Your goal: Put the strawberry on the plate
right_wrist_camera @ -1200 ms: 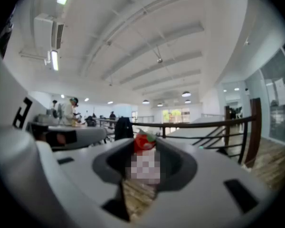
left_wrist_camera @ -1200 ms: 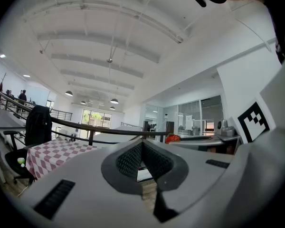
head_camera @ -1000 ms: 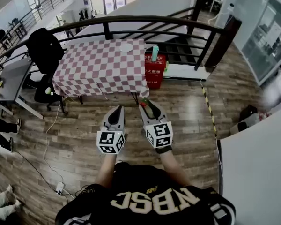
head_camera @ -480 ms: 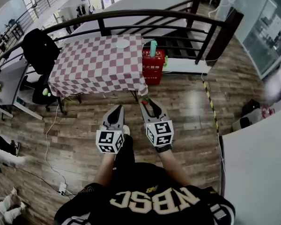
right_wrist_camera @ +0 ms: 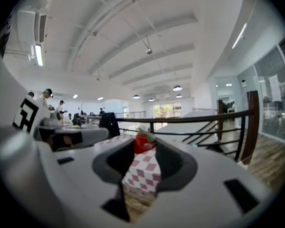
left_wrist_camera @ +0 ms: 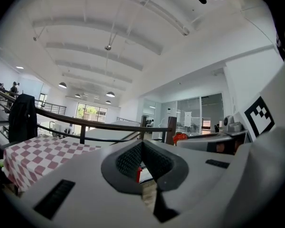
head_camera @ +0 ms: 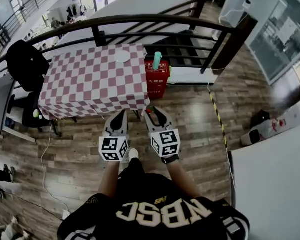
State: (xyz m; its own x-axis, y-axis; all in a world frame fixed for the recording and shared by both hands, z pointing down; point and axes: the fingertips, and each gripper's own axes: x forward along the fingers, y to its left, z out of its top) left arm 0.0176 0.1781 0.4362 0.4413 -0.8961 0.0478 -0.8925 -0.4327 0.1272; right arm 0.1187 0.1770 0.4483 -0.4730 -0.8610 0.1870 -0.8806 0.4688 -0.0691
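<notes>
The red strawberry [right_wrist_camera: 143,142] with its green top sits pinched between the tips of my right gripper [right_wrist_camera: 144,148], which is shut on it. In the head view that gripper [head_camera: 154,112] holds the strawberry [head_camera: 150,108] over the wood floor, just short of the near edge of the table with the red-and-white checkered cloth [head_camera: 85,81]. A small white plate [head_camera: 122,57] lies near the table's far right corner. My left gripper [head_camera: 120,114] is beside the right one, shut and empty; its view shows the tips of the left gripper [left_wrist_camera: 142,144] meeting.
A curved black railing [head_camera: 140,20] runs behind the table. A red box [head_camera: 157,79] with a teal bottle [head_camera: 157,60] stands at the table's right end. A black jacket hangs on a chair [head_camera: 23,64] at the left. A white tabletop [head_camera: 275,184] fills the lower right.
The table has drawn closer to both grippers as the person walks toward it. Both grippers keep their pose, and the strawberry stays in the right one.
</notes>
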